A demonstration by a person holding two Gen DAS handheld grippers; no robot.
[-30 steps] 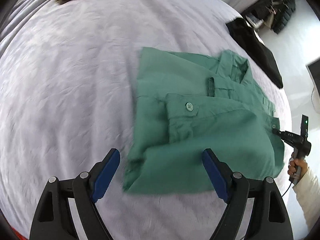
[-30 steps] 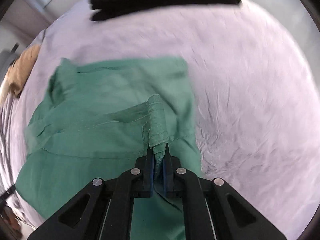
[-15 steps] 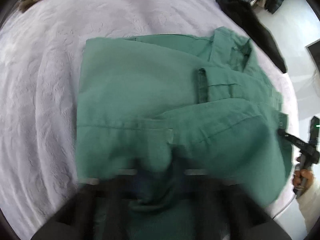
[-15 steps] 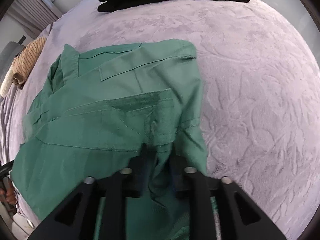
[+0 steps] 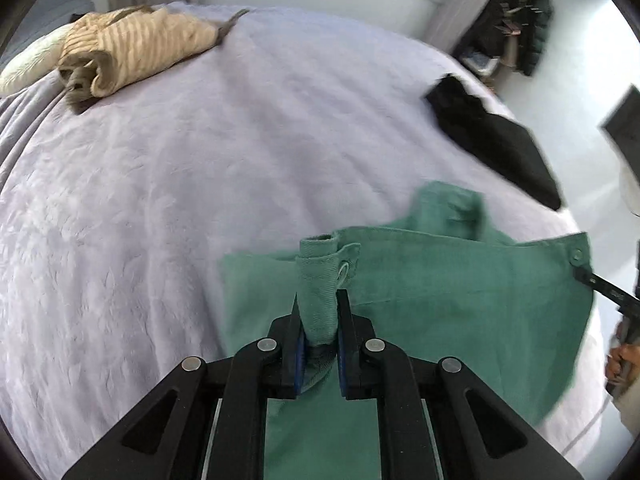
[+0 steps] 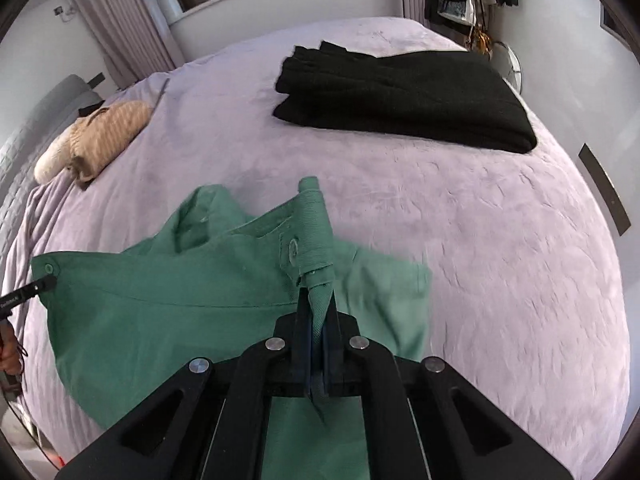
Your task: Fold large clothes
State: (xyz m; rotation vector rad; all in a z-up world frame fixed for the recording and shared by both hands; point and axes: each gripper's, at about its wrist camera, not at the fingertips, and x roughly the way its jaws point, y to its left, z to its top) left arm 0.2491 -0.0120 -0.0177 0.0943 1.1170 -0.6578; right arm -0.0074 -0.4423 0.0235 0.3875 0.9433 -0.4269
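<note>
Over the bed [image 5: 200, 184], both grippers, left [image 5: 319, 312] and right [image 6: 316, 316], pinch the shirt [image 5: 460, 312] with jaws clamped; soft, light cloth, best held at corners.

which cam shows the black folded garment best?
Right wrist. The black folded garment lies whole and sharp there, across the far side of the bed. In the left wrist view it sits at the right edge, blurred and stretched by the fisheye.

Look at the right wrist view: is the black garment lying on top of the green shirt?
No, the black garment lies apart from the green shirt.
</note>
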